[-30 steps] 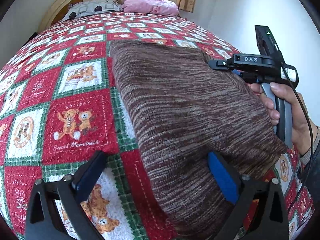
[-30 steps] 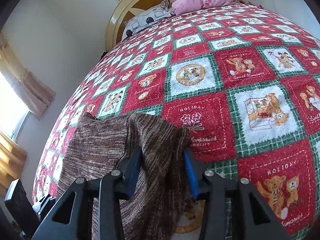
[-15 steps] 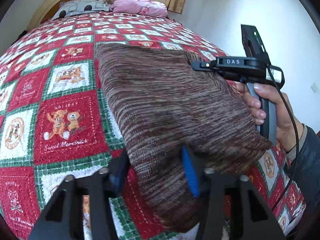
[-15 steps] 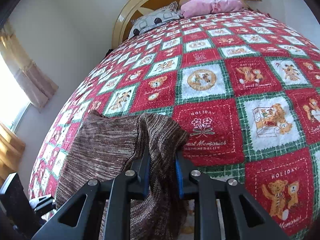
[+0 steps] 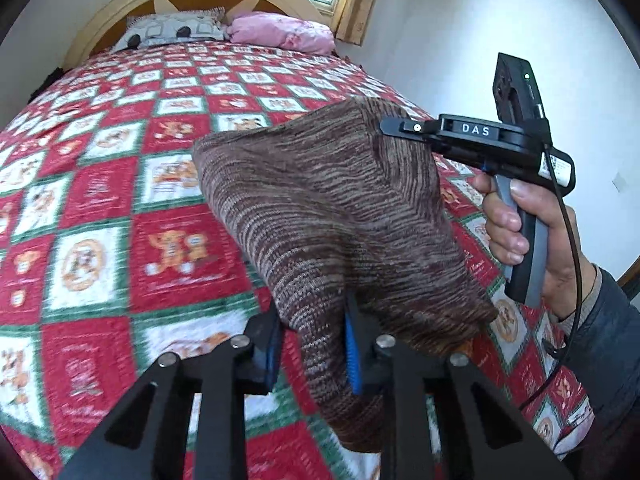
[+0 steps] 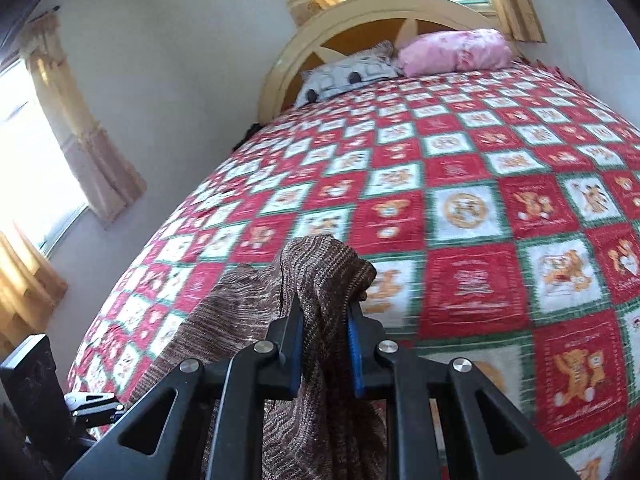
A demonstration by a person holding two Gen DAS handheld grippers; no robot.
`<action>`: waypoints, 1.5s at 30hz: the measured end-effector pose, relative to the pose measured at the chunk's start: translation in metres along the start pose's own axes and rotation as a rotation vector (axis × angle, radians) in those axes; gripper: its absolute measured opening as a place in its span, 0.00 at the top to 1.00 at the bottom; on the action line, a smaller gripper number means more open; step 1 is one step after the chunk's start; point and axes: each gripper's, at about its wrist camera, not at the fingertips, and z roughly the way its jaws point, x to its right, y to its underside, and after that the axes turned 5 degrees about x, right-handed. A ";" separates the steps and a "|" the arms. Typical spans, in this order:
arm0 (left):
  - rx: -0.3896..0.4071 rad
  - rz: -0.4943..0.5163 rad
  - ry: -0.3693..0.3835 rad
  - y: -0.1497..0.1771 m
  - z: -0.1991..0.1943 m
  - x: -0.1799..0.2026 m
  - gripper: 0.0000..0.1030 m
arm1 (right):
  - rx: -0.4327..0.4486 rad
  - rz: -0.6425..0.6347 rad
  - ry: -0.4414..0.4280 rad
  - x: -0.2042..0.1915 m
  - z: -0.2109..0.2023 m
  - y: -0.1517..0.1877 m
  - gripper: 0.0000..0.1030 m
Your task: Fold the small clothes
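Both grippers have a pinch of the brown and cream striped knitted garment (image 5: 320,216) and it hangs between them above the bed. The left gripper (image 5: 312,354) has its blue-padded black fingers (image 5: 352,360) drawn in narrow, the jaws closing at this moment, with a thick fold of the knit bunched between the pads. From that pinch the cloth slopes up and away toward the far side, its lower corner drooping below the fingers.

Over on the other side, the right gripper (image 6: 324,346) is likewise narrow and clamped on the garment: a rolled edge of the knit pokes up above its blue pads (image 6: 354,356) and the rest drapes down and off to the left. In the left wrist view you can see that same right gripper from the side, black with a white label reading DAS, held by the person's right hand (image 5: 528,236) around a grey and black handle, a dark sleeve (image 5: 612,344) at the wrist.

Underneath lies the red, white and green checked bedspread with teddy-bear squares (image 5: 100,208), spread across the whole bed. At the head sit a grey patterned pillow (image 5: 172,32) and just beside it a pink pillow (image 5: 284,34), both against the curved cream and brown wooden headboard (image 6: 360,20). Pale curtains (image 6: 80,140) hang by a bright window on the left wall.
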 end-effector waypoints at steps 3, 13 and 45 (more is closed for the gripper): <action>0.021 -0.012 -0.026 0.005 -0.021 -0.013 0.74 | 0.001 -0.014 -0.037 -0.021 0.001 0.001 0.83; 0.089 -0.026 -0.142 0.029 -0.093 -0.045 0.74 | -0.015 -0.053 -0.174 -0.111 0.026 0.006 0.83; 0.084 -0.263 -0.364 0.134 -0.140 -0.142 0.58 | -0.295 -0.127 -0.270 -0.261 0.176 0.084 0.60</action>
